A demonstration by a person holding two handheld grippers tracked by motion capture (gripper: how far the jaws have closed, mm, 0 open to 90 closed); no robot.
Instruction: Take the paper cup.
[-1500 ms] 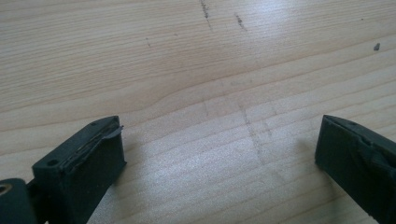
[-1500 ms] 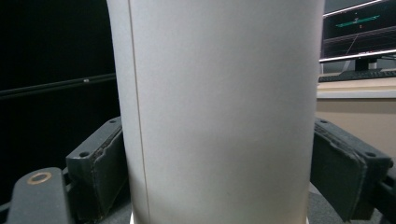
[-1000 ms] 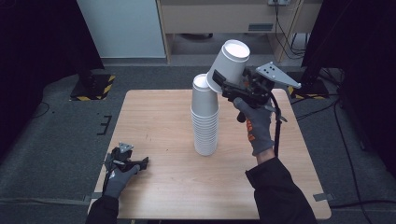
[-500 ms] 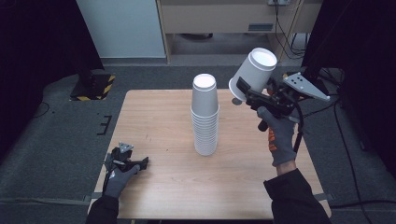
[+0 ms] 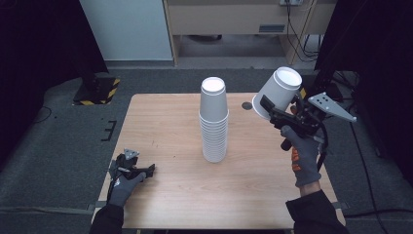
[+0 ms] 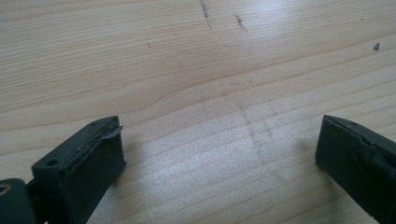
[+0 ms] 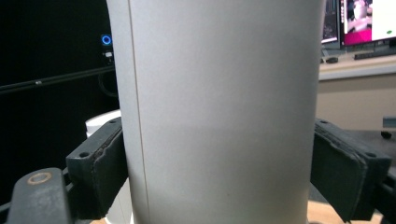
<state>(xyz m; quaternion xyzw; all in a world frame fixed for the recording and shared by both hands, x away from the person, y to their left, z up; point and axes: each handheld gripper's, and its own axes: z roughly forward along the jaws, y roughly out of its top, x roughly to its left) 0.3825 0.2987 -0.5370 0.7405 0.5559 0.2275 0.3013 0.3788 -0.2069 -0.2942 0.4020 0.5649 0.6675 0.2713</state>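
The right tongs (image 5: 271, 113) are clamped on a single white paper cup (image 5: 276, 92), held tilted in the air over the right side of the light wooden tabletop (image 5: 170, 195), well apart from the tall stack of white paper cups (image 5: 214, 119) standing upside down near the middle. In the right gripper view the black pads (image 7: 100, 161) press both sides of the cup's wall (image 7: 219, 107), and the wall looks round, not visibly crushed.

The likeliest trouble is the grip itself. A thin paper wall gives easily; squeezing harder would dent it, and a dented cup may not nest or sit cleanly. Easing off too much, with the cup tipped as it is, could let it slide out and roll across or off the tabletop's right edge.

The stack is the other risk. It is tall and narrow, with nothing steadying it, so a sideways brush from the cup, the tongs or the trailing cable would probably topple it and scatter cups.

The left tongs (image 5: 141, 170) rest low at the near left corner of the tabletop, jaws standing apart with bare wood between them in the left gripper view (image 6: 219, 158), holding nothing. They are too far off to catch the stack if it tips.
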